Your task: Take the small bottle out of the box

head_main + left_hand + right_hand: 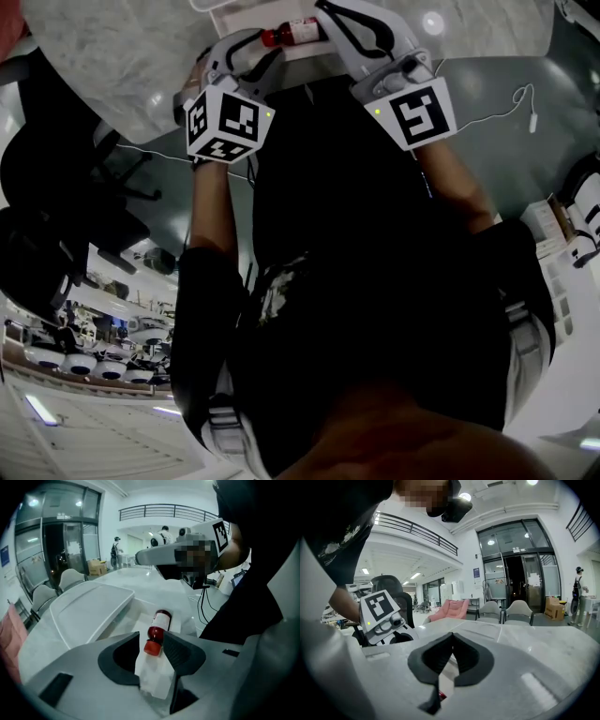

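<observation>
The small bottle (160, 620) holds dark red liquid, has a white label and a red cap (152, 647), and lies on its side on a white sheet (152, 674). My left gripper (151, 639) is open, its dark pads either side of the cap; a clear gap shows on the left. In the head view the bottle (298, 32) lies at the table's near edge, between my left gripper (249, 44) and my right gripper (328, 19). In its own view my right gripper (451, 638) is shut, fingertips touching, with a speck of red (441, 695) below them.
A white box lid (89, 606) lies open left of the bottle on the pale marble table (140, 581). The white box (234, 14) is at the head view's top edge. A cable (487, 117) trails right. Chairs (520, 611) and a black office chair (56, 187) surround the table.
</observation>
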`<control>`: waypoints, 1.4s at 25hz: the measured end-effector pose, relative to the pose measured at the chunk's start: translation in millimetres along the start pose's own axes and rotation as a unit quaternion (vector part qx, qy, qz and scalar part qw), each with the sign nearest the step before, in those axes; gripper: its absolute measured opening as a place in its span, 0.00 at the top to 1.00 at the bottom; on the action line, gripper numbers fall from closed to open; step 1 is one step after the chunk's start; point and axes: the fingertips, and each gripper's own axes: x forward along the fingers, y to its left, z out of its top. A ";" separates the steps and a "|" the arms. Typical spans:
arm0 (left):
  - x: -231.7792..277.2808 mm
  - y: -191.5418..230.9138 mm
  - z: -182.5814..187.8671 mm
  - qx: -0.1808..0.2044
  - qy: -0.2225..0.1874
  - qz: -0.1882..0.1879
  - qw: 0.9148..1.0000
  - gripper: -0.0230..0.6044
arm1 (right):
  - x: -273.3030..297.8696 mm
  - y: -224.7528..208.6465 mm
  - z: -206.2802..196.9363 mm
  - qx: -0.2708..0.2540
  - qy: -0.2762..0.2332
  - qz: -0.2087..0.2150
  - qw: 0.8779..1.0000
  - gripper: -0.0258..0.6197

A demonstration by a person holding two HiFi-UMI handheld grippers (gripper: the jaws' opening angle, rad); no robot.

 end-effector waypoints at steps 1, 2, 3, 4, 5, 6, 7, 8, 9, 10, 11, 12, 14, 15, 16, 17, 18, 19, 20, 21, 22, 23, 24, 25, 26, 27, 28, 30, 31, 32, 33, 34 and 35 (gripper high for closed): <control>4.5 0.4 -2.4 0.003 0.012 -0.007 1.000 0.69 | -1.3 -1.4 -1.6 0.002 0.000 -0.002 1.000 0.97; 8.2 0.8 -3.7 0.007 0.022 -0.012 1.000 0.69 | -3.0 -3.0 -3.0 0.004 0.001 -0.004 1.000 0.97; 11.2 1.1 -3.6 0.009 0.031 -0.017 0.999 0.69 | -5.2 -4.9 -4.2 0.006 0.002 -0.006 1.000 0.97; 13.7 1.3 -3.0 0.010 0.041 -0.023 0.999 0.69 | -7.6 -7.2 -5.1 0.007 0.003 -0.008 1.000 0.97; 16.1 1.8 -2.6 0.010 0.051 -0.031 0.998 0.69 | -9.6 -9.8 -5.8 0.009 0.003 -0.011 1.000 0.97; 18.2 2.7 -3.4 0.009 0.063 -0.040 0.997 0.69 | -10.7 -12.1 -6.2 0.011 0.002 -0.013 1.000 0.97; 19.9 3.9 -5.5 0.008 0.076 -0.048 0.996 0.69 | -11.2 -13.9 -6.4 0.013 0.002 -0.014 1.000 0.97; 21.5 5.4 -8.7 0.011 0.090 -0.055 0.994 0.69 | -11.2 -15.1 -6.3 0.015 0.001 -0.015 1.000 0.97; 23.2 7.0 -11.8 0.018 0.104 -0.058 0.993 0.69 | -11.1 -16.1 -6.0 0.016 0.001 -0.015 1.000 0.97; 25.1 9.2 -13.7 0.027 0.115 -0.058 0.991 0.69 | -10.9 -17.3 -5.5 0.017 -0.001 -0.015 1.000 0.97; 26.8 12.5 -13.7 0.036 0.120 -0.051 0.991 0.69 | -10.6 -18.7 -4.6 0.017 -0.003 -0.015 1.000 0.97; 27.7 17.4 -11.8 0.042 0.120 -0.039 0.991 0.69 | -10.3 -20.2 -3.7 0.018 -0.005 -0.016 1.000 0.97; 26.5 28.1 -4.3 0.045 0.110 -0.014 0.993 0.69 | -9.4 -23.4 -2.6 0.019 -0.006 -0.017 1.000 0.97; 24.9 31.0 -0.2 0.042 0.103 -0.011 0.994 0.69 | -8.8 -24.9 -2.1 0.019 -0.007 -0.016 1.000 0.97; 23.3 30.9 2.6 0.041 0.100 -0.016 0.994 0.69 | -8.0 -25.9 -1.6 0.020 -0.007 -0.015 1.000 0.97; 22.2 27.5 3.2 0.041 0.101 -0.031 0.994 0.69 | -7.2 -26.3 -1.1 0.021 -0.008 -0.014 1.000 0.97; 22.1 21.3 0.8 0.043 0.108 -0.052 0.992 0.69 | -6.5 -26.2 -0.9 0.023 -0.009 -0.013 1.000 0.97; 23.4 14.3 -4.3 0.046 0.119 -0.076 0.989 0.69 | -5.8 -25.7 -1.0 0.024 -0.010 -0.012 1.000 0.97; 25.9 9.0 -10.8 0.050 0.133 -0.095 0.985 0.69 | -5.1 -24.9 -1.0 0.024 -0.011 -0.011 1.000 0.97; 29.0 6.9 -16.8 0.053 0.147 -0.104 0.982 0.72 | -4.5 -24.0 -1.1 0.024 -0.012 -0.010 1.000 0.97; 31.9 7.2 -21.2 0.057 0.160 -0.106 0.980 0.71 | -4.3 -23.1 -1.3 0.023 -0.012 -0.008 1.000 0.97; 34.1 8.1 -23.5 0.060 0.170 -0.106 0.978 0.70 | -4.4 -22.4 -1.9 0.024 -0.011 -0.007 1.000 0.97; 35.6 8.5 -24.2 0.064 0.177 -0.106 0.976 0.70 | -5.0 -22.2 -2.6 0.024 -0.010 -0.007 1.000 0.97; 36.3 8.3 -24.0 0.068 0.180 -0.108 0.975 0.70 | -5.8 -22.4 -2.9 0.025 -0.010 -0.007 1.000 0.97; 36.3 7.4 -23.8 0.073 0.181 -0.110 0.975 0.70 | -6.8 -22.7 -3.1 0.026 -0.010 -0.008 1.000 0.97; 35.9 6.4 -24.1 0.079 0.182 -0.112 0.974 0.70 | -7.6 -22.9 -3.5 0.027 -0.010 -0.008 1.000 0.97; 36.0 5.6 -24.7 0.089 0.185 -0.114 0.972 0.71 | -8.1 -23.2 -4.0 0.028 -0.009 -0.008 1.000 0.97; 39.5 4.7 -25.8 0.118 0.202 -0.116 0.965 0.73 | -9.3 -25.0 -4.5 0.029 -0.008 -0.007 1.000 0.97; 42.3 4.2 -26.6 0.136 0.213 -0.116 0.960 0.73 | -10.1 -26.0 -4.3 0.029 -0.009 -0.007 1.000 0.97; 44.8 4.0 -28.3 0.151 0.226 -0.117 0.955 0.73 | -11.1 -26.7 -3.7 0.030 -0.010 -0.007 0.999 0.97; 46.6 4.1 -30.7 0.160 0.236 -0.118 0.951 0.73 | -11.9 -26.8 -3.0 0.029 -0.011 -0.006 0.999 0.97; 47.6 4.2 -32.8 0.163 0.244 -0.120 0.948 0.73 | -12.5 -26.4 -2.5 0.029 -0.013 -0.006 0.999 0.97; 48.1 4.3 -34.4 0.163 0.249 -0.121 0.947 0.73 | -12.8 -25.5 -2.3 0.029 -0.014 -0.006 0.999 0.97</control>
